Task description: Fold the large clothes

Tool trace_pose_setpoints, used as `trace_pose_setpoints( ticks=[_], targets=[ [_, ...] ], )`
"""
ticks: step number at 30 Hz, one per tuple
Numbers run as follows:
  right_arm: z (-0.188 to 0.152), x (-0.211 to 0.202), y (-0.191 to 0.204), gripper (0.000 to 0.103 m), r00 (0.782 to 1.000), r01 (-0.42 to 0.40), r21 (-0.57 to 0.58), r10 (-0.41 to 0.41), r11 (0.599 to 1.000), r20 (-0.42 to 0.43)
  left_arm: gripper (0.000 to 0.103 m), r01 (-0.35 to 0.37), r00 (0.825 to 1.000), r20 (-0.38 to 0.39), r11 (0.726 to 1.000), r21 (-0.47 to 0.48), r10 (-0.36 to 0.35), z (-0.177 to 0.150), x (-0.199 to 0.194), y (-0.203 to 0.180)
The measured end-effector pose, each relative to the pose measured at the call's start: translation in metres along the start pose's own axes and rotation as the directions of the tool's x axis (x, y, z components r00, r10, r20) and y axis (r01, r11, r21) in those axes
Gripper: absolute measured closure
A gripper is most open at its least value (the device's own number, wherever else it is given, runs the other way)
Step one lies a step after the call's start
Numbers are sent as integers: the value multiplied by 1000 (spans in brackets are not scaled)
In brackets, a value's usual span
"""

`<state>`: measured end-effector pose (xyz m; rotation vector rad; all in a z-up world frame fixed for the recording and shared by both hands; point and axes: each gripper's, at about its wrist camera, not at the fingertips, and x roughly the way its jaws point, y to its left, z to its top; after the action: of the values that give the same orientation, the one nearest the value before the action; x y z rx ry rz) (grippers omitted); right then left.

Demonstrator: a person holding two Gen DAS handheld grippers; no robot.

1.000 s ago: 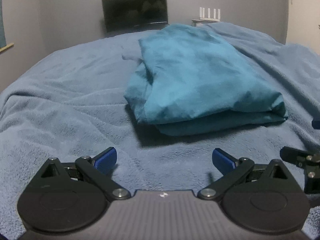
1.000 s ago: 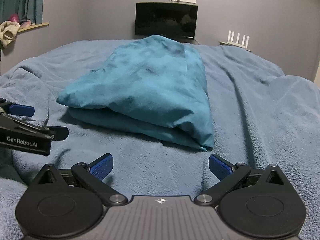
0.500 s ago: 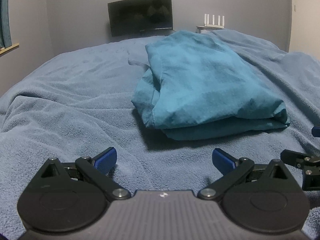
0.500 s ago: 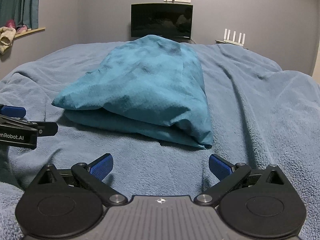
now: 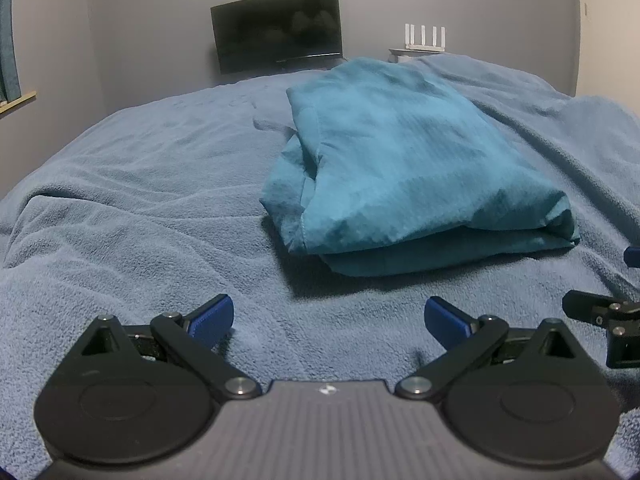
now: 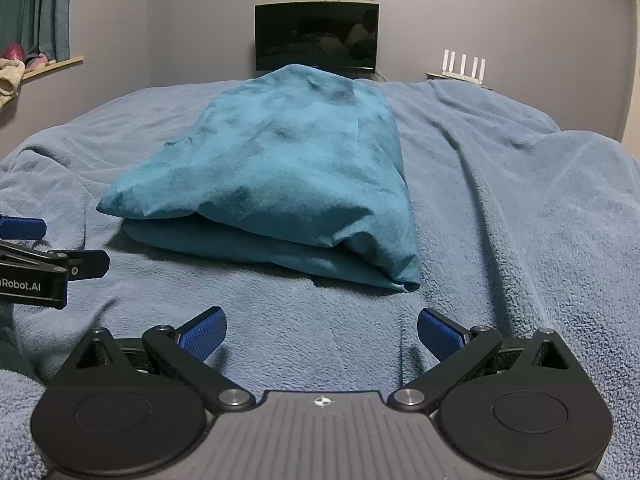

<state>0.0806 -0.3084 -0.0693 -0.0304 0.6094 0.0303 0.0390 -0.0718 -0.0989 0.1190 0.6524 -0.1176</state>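
Observation:
A teal garment lies folded in a thick bundle on the blue blanket; the right wrist view shows the same teal garment from the other side. My left gripper hovers low over the blanket, a short way in front of the bundle, open and empty. My right gripper is likewise open and empty, just short of the bundle's near fold. Each gripper shows at the edge of the other's view: the right gripper's fingers, the left gripper's fingers.
The blue blanket covers the whole bed in soft ridges. A dark monitor and a white router stand at the far wall. A windowsill with soft items and a curtain is at the left.
Both grippers have drawn back a little and dropped lower; the bundle now sits slightly farther ahead. The garment itself has not moved. Both stay open.

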Motion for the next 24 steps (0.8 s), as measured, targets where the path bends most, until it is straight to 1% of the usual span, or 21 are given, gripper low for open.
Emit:
trace_pose_setpoints(
  ticks=[24],
  targets=[
    [0,1,0,0,1000,-1,2,1,1000,-7,0,-1,1000,-7,1000,7,1,-1,0,0]
  ],
)
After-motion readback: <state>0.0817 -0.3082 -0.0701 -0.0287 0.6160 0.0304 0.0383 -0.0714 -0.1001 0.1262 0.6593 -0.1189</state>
